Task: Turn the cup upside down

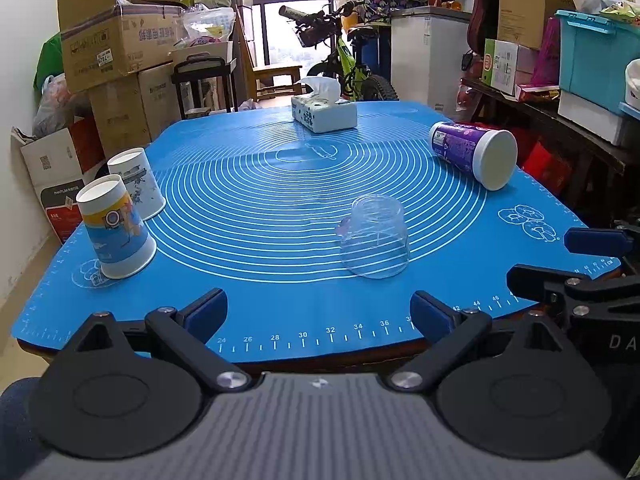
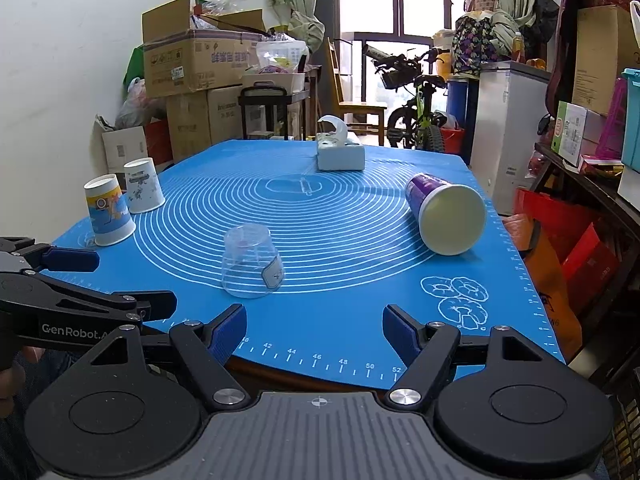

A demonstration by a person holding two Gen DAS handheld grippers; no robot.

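While hovering at the near table edge: left tool wide open, empty; ahead-left, two inverted paper cups; clear cup inverted just ahead; purple cup on its side ahead-right of right tool, likewise agape, empty.

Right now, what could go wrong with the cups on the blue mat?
1. The purple paper cup lies on its side near the mat's right edge, so a nudge might roll it off the blue mat.
2. The clear plastic cup is light and see-through; the right hand-held gripper, open, could misjudge and knock it.
3. The two upturned paper cups touch near the left edge; the left hand-held gripper could topple both.
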